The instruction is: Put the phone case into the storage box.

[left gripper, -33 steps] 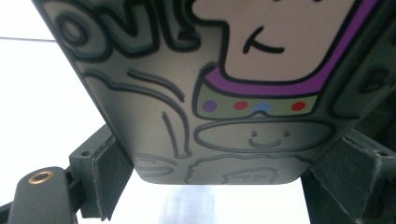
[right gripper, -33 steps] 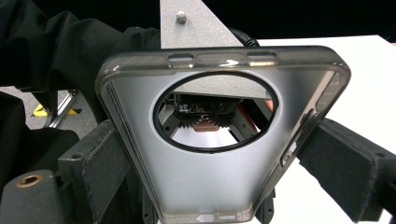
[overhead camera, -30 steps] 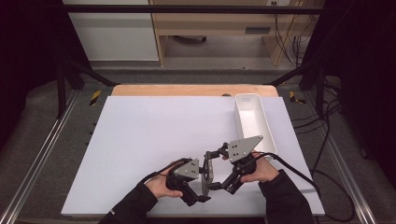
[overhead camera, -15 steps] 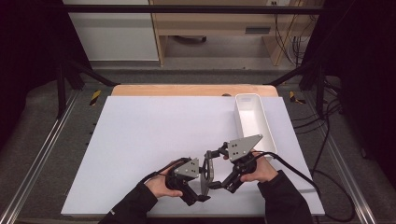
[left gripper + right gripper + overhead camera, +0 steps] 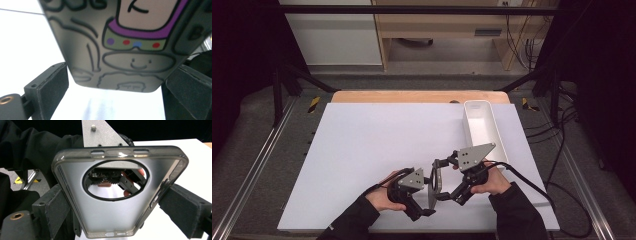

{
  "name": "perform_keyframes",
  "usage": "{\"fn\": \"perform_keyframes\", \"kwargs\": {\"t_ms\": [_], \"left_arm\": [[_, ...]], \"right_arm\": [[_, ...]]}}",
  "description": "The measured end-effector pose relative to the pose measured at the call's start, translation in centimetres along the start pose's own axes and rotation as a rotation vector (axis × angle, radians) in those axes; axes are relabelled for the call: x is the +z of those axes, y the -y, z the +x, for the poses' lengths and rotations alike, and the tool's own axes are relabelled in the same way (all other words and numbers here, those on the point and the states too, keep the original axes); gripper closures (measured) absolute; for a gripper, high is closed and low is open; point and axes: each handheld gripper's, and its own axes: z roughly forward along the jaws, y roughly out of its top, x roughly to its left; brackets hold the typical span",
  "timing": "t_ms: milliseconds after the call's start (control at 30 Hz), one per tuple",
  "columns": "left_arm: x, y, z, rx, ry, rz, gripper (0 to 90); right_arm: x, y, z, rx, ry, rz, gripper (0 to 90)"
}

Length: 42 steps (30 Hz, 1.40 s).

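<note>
Right gripper view shows the right gripper [image 5: 117, 202] clamping the phone case [image 5: 112, 220], so the opening left gripper [image 5: 115, 92] should back away squarely.

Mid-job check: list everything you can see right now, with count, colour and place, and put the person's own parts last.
phone case: one, translucent grey with a big round opening and cartoon drawings on its back, held upright between the two grippers near the front of the table.
tray: one, white, long and narrow, at the right of the sheet.
sheet: one, white, covering most of the table.
table: one, wooden edge showing at the far side.
left gripper: one, black with a grey plate, jaws just opened further, either side of the case's rounded end.
right gripper: one, black with a grey plate, jaws at the case's side edges.
hands: two, in dark sleeves, at the bottom.
</note>
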Motion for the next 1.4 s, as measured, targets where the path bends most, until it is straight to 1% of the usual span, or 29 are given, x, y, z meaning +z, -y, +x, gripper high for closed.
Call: {"fn": "perform_keyframes", "kwargs": {"t_ms": [133,200,300,367,433,500,633,667,733,900,1133,1267,1333,1400], "left_arm": [[-0.7,0.1,0.1,-0.010,-0.024,-0.019,3.6],[-1.2,0.3,0.1,-0.016,-0.048,-0.022,3.4],[-2.0,0.7,0.3,-0.040,-0.085,-0.030,2.6],[-2.5,0.9,0.4,-0.061,-0.119,-0.030,2.5],[-3.1,1.3,0.6,-0.079,-0.142,-0.045,2.5],[-3.6,1.6,0.7,-0.103,-0.177,-0.056,2.0],[-4.9,2.4,0.9,-0.148,-0.239,-0.095,0.9],[-5.2,2.6,1.0,-0.159,-0.247,-0.103,0.9],[-5.8,3.1,1.1,-0.178,-0.280,-0.111,0.9],[-7.3,4.2,1.4,-0.236,-0.335,-0.142,0.8],[-9.1,5.4,1.9,-0.304,-0.414,-0.206,0.6],[-10.0,6.4,2.1,-0.335,-0.460,-0.231,0.6],[-10.4,6.9,2.3,-0.354,-0.476,-0.242,0.7],[-10.7,7.3,2.4,-0.359,-0.503,-0.244,0.8]], "right_arm": [[-0.6,-0.3,-0.2,0.011,0.042,-0.011,11.8],[-0.9,-0.4,-0.3,0.018,0.075,-0.022,11.7],[-1.3,-0.6,-0.4,0.022,0.115,-0.033,11.7],[-1.5,-0.8,-0.5,0.026,0.137,-0.036,11.7],[-1.8,-0.9,-0.6,0.029,0.159,-0.034,11.7],[-2.0,-1.0,-0.7,0.033,0.179,-0.034,11.7],[-2.5,-1.2,-0.9,0.049,0.218,-0.043,11.7],[-2.6,-1.2,-0.9,0.053,0.229,-0.044,11.6],[-2.8,-1.3,-1.0,0.058,0.249,-0.052,11.6],[-3.2,-1.6,-1.2,0.079,0.299,-0.067,11.6],[-4.1,-2.0,-1.4,0.115,0.383,-0.110,11.6],[-4.6,-2.2,-1.5,0.125,0.425,-0.117,11.6],[-4.8,-2.3,-1.5,0.131,0.441,-0.117,11.6],[-5.0,-2.3,-1.6,0.137,0.456,-0.121,11.6]]}}
